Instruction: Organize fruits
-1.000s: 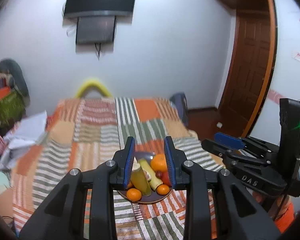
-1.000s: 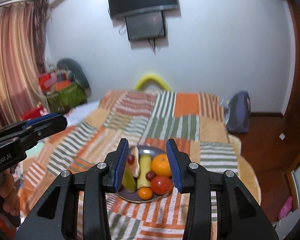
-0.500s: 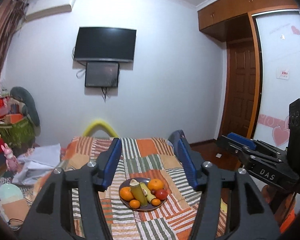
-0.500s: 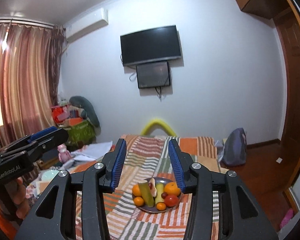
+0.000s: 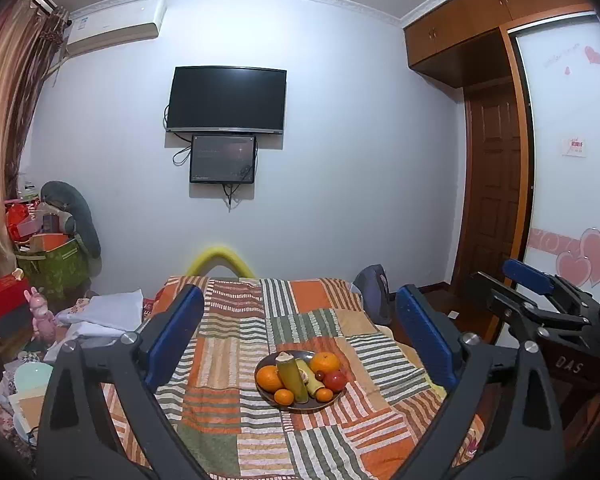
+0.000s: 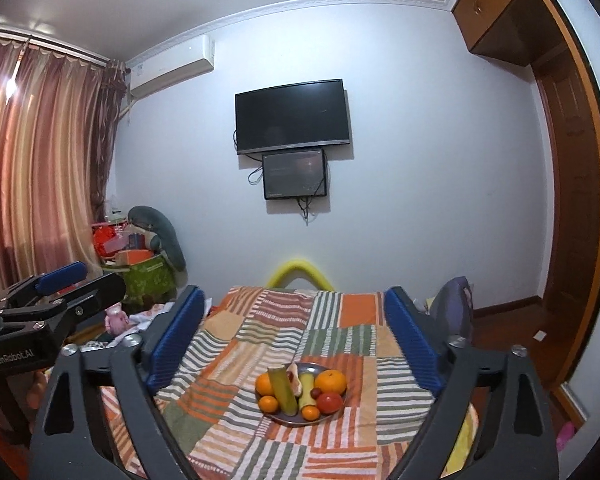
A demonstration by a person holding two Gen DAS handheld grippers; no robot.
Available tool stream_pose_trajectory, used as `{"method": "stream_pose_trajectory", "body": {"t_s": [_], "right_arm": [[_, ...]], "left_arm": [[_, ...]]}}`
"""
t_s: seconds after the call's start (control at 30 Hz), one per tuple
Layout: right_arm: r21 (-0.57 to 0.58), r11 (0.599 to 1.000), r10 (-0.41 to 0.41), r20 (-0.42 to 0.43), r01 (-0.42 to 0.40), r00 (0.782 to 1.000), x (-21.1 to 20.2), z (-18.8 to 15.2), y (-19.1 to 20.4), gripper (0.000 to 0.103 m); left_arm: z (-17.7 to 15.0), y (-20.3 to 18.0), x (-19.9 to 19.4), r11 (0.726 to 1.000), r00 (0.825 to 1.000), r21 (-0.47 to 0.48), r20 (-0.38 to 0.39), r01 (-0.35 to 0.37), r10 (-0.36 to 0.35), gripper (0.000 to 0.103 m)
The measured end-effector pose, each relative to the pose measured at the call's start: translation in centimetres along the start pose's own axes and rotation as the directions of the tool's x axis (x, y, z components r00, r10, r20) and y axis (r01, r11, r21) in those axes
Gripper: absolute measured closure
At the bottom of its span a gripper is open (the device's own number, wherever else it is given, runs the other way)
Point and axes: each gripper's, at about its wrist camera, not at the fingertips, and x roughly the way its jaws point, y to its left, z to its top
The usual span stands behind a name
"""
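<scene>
A round metal plate [image 5: 322, 405] of fruit sits on a striped patchwork bedspread [image 5: 236, 432]. It holds several oranges [image 5: 269, 378], a red tomato [image 5: 335, 380], green sugarcane pieces [image 5: 291, 376] and a small dark fruit. The plate also shows in the right wrist view [image 6: 300, 420]. My left gripper [image 5: 300, 336] is open and empty, held well back from and above the plate. My right gripper [image 6: 296, 332] is open and empty, likewise back from the plate. Each gripper shows at the other view's edge.
The bedspread [image 6: 228, 412] covers a bed with a yellow foam arch [image 5: 219, 258] at its far end. Clutter, boxes and a plush toy [image 5: 70, 216] stand at the left. A backpack [image 5: 374, 292] and a wooden door [image 5: 496, 184] are at the right. A TV [image 5: 227, 100] hangs on the wall.
Both grippers pulled back and up from the plate, so it now looks small and far. Both sets of jaws opened wider.
</scene>
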Motion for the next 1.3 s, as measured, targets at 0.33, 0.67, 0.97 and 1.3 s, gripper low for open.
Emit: {"method": "stream_pose_trajectory", "body": {"t_s": [0.33,0.67,0.97,1.3], "right_arm": [[-0.004,1.0,-0.013,0.005,0.013,1.0,-1.6,-0.9,-0.4,0.0],[-0.006,1.0,-0.014,0.007,0.014,1.0,-2.0,-1.2,-0.5,0.0],[-0.01,1.0,-0.019,0.005,0.019,1.0,-2.3,-1.3,-0.6,0.0],[-0.011,1.0,-0.016,0.002,0.016,1.0,-2.4,-1.3,-0.6,0.0]], "left_arm": [[-0.6,-0.1,-0.6,1.0,1.0,0.004,-0.002,-0.01,0.01,0.001],[-0.7,-0.1,-0.7,1.0,1.0,-0.002,0.0,-0.003,0.003,0.0],[-0.8,-0.1,-0.6,1.0,1.0,-0.003,-0.005,-0.001,0.001,0.0],[-0.9,-0.2,-0.5,1.0,1.0,-0.002,-0.011,0.004,-0.004,0.0]]}}
